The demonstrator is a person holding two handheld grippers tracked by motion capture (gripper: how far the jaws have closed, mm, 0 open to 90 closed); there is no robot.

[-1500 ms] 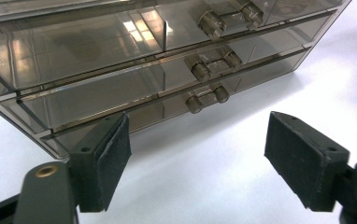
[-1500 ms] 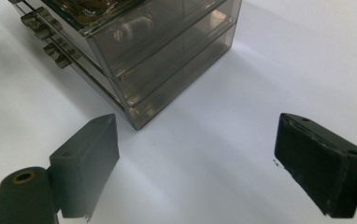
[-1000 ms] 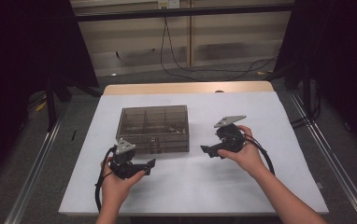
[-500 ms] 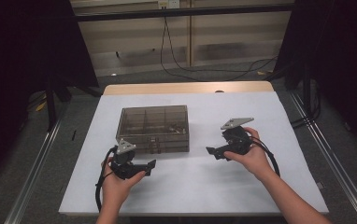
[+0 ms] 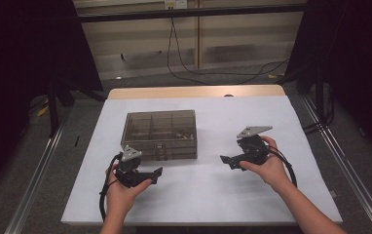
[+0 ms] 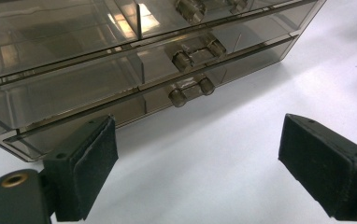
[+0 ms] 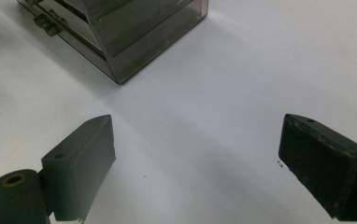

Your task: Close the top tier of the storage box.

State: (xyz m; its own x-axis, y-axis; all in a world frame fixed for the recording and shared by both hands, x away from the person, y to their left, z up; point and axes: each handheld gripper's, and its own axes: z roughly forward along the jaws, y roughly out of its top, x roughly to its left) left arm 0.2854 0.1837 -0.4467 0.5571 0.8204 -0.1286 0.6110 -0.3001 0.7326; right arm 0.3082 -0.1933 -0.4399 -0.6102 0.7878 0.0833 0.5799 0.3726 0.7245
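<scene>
Approach step, I'd say: left tongs [image 5: 158, 172] spread wide just before the smoky drawer box [image 5: 160, 134] mid-tabletop [image 5: 271, 195], right tongs [image 5: 226, 160] also released, off its right side (nothing held); next: line up on the bottom drawer handle [image 6: 191, 89].

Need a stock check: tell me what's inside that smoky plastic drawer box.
Through the drawer box top, dividers and some small pale items near its right side show; the tinted plastic hides what they are.
</scene>
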